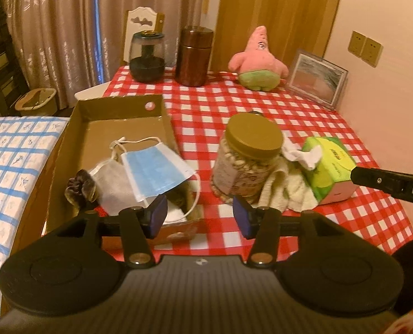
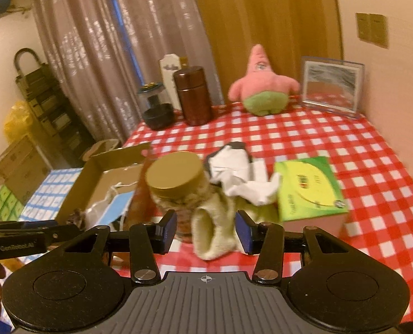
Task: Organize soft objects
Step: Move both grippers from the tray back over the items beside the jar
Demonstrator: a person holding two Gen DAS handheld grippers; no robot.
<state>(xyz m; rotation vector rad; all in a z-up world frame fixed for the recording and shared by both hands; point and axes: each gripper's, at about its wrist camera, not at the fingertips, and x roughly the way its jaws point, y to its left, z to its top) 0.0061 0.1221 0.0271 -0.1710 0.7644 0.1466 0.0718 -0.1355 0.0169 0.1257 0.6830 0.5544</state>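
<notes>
Your left gripper (image 1: 199,217) hangs with jaws apart and nothing between them; the cardboard box (image 1: 117,111) holding the masks (image 1: 153,172) sits just ahead to its left. Your right gripper (image 2: 206,229) is also parted, unclamped, the cream sock (image 2: 212,231) lying between its fingers, beside the jar (image 2: 176,186).

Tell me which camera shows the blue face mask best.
The left wrist view: the blue face mask lies unobstructed over the cardboard box edge. The right wrist view catches only a blurred corner behind the jar.
</notes>
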